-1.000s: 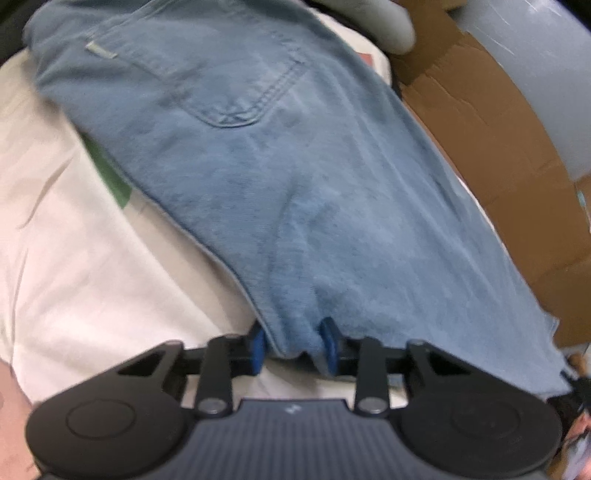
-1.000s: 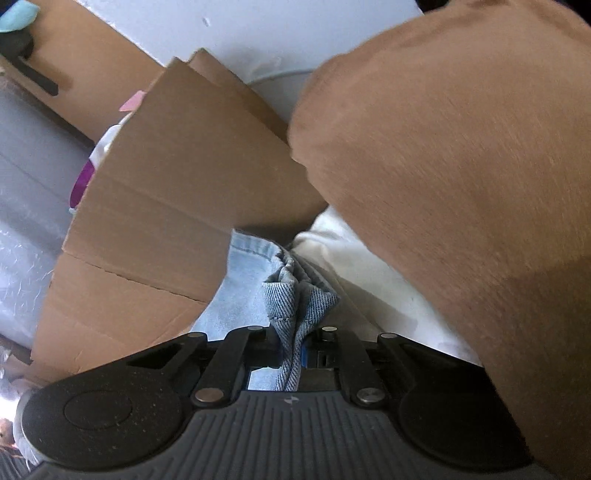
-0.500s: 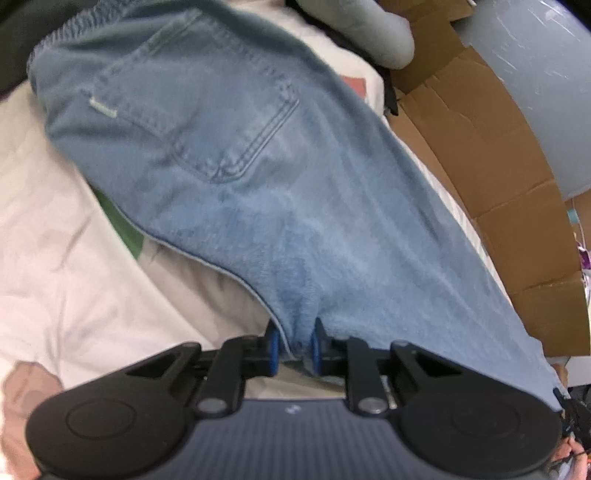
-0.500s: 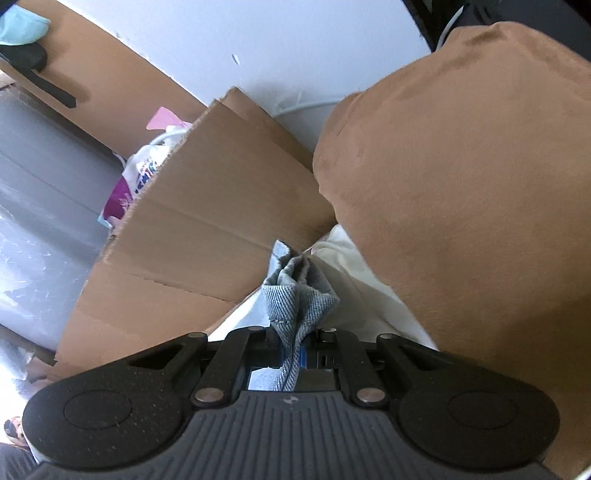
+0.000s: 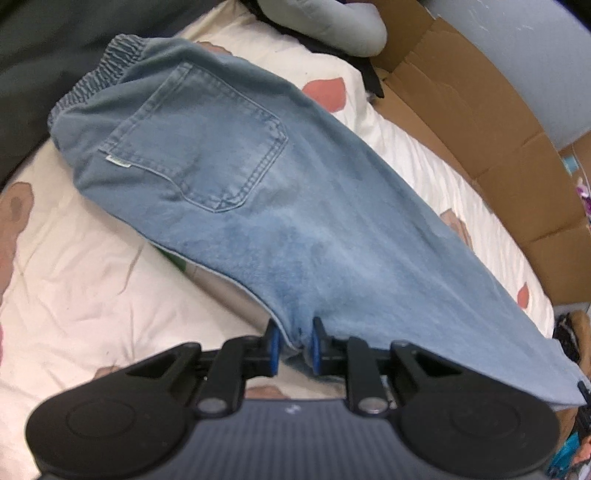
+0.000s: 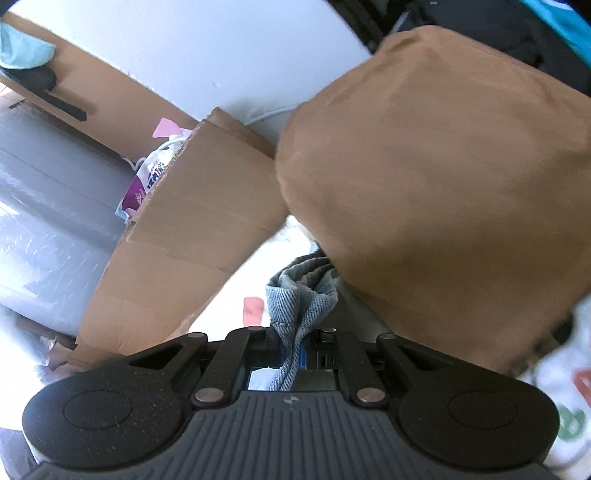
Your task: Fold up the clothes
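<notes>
Above the patterned bedsheet (image 5: 74, 280), the jeans (image 5: 295, 221) are clamped by the left gripper (image 5: 294, 345) and the right gripper (image 6: 295, 354).

The jeans (image 5: 295, 221) run out of the left wrist view at the lower right, hem unseen. In the right wrist view a blurred brown cushion (image 6: 443, 192) hides most of the bed (image 6: 255, 273), and the denim's far end slips behind it.

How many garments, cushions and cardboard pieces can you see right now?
Jeans: 1
Brown cushion: 1
Grey pillow: 1
Cardboard: 1
Total: 4
</notes>
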Demonstrator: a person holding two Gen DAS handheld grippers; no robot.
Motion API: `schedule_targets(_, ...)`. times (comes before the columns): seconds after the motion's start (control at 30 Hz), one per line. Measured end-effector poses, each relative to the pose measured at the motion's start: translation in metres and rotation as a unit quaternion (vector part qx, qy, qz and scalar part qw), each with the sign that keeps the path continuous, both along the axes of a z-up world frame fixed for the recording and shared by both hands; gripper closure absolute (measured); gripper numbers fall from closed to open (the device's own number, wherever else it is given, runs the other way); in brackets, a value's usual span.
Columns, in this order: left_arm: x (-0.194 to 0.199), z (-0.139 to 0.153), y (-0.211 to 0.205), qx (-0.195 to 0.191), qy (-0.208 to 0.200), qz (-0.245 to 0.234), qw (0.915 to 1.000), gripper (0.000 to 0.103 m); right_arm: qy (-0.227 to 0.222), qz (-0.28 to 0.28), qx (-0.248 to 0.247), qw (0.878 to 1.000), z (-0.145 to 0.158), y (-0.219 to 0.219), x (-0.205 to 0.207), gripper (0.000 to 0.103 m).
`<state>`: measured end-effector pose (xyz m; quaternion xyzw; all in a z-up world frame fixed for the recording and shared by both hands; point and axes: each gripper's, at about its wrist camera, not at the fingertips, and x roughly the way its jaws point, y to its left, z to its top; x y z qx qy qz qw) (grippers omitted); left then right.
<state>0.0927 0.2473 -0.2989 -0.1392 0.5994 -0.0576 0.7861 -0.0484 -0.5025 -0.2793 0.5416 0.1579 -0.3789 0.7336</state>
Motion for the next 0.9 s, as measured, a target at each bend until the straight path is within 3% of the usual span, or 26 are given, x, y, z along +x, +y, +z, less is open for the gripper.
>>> schedule_targets(0.3,0.000,0.008,0.000,0.026,0.008,-0.022,0.9994,0.087,0.001,0.002,0.012,1.000,0.011,0.033,-0.041,0.097)
schedule_targets(0.9,-0.002,-0.019,-0.001,0.011,-0.006,-0.044,0.9989,0.087,0.040,0.003,0.010,0.999,0.026,0.031,-0.022,0.097)
